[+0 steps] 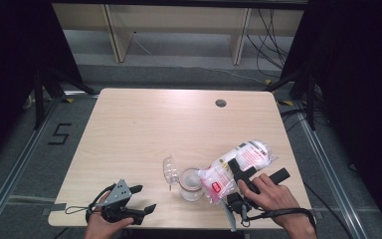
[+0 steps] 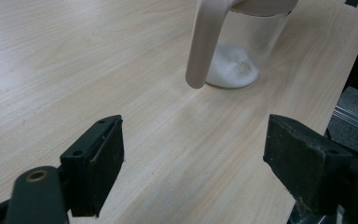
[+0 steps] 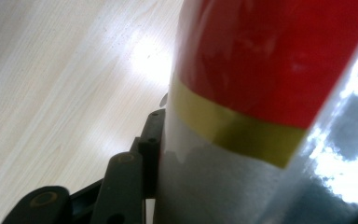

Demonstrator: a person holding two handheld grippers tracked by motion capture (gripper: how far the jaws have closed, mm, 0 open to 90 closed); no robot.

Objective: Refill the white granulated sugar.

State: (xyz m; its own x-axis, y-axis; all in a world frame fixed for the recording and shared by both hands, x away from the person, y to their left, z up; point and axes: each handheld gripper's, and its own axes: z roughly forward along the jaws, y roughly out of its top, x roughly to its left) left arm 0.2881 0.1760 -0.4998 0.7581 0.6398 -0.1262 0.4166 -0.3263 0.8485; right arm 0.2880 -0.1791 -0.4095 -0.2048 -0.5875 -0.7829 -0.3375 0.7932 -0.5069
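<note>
My right hand-held gripper [image 1: 238, 172] is clamped around the bag [image 1: 238, 162], a clear plastic pack of white grains with red print. In the high view the bag lies tilted, its open lower end at the mouth of the glass jar [image 1: 191, 184] and its far end raised toward the right side of the bench [image 1: 144, 124]. In the right gripper view the bag's red and yellow band presses right against my one visible jaw, so the jaws are pinching the bag.

My left hand-held gripper [image 1: 146, 198] rests at the near left edge of the bench, well apart from the jar, with its jaws spread wide and nothing between them. In the left gripper view I see the jar [image 2: 242, 51] ahead with a low heap of white grains at its bottom.

A clear plastic lid [image 1: 169, 170] lies on the bench just beside the jar, on its left.
</note>
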